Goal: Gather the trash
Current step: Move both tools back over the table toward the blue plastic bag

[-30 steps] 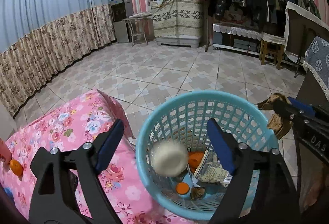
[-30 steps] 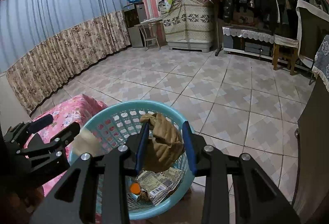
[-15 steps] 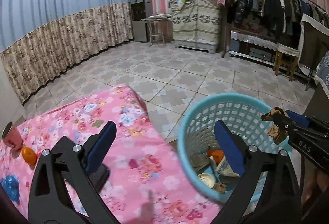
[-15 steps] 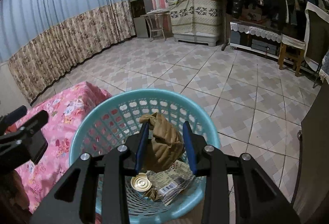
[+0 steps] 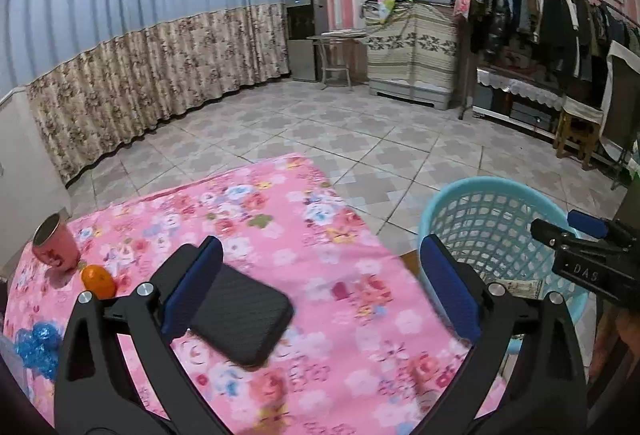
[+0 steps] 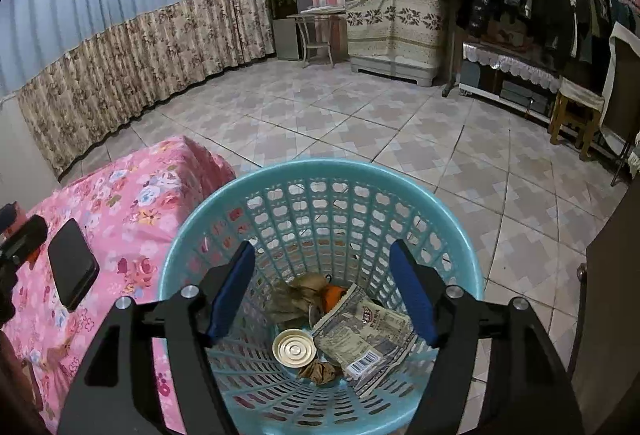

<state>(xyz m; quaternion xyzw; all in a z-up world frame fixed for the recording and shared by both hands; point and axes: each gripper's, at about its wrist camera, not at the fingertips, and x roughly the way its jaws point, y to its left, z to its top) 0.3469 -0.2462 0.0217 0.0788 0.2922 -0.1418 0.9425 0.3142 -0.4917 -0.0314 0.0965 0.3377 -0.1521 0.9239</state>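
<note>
The blue basket (image 6: 320, 179) stood upright on the tiled floor, just beside the edge of the tabletop (image 5: 320, 259) under its pink flowered cloth, its open mouth facing up.

The right gripper (image 6: 322, 295) hung over the basket's mouth and pointed down into it. Its jaws were opening, with nothing between them; the blue pads touched no trash.

At the bottom of the basket lay the collected trash. A crumpled brown wad (image 6: 298, 293) sat toward the far side of the basket floor, with an orange scrap (image 6: 334, 295) just beside it. A round metal lid (image 6: 293, 348) lay flat, face up, nearer the camera. A printed wrapper (image 6: 362, 335) lay flat beside the lid, its long axis running from the basket's far side toward the near right wall, barcode end nearest the camera. A smaller brown scrap (image 6: 318, 371) lay just in front of the lid.

The left gripper (image 5: 320, 295) was over the tabletop, left of the basket, its jaws spread wide and holding nothing. A black phone (image 5: 244, 319) lay flat on the cloth under its left finger, its long axis slanting across the tabletop. Farther from the basket, near the tabletop's left edge, stood a tilted pink cup (image 5: 56, 243), an orange fruit (image 5: 98, 279) just beside it, and a blue crumpled bag (image 5: 38, 347) nearer the camera.
</note>
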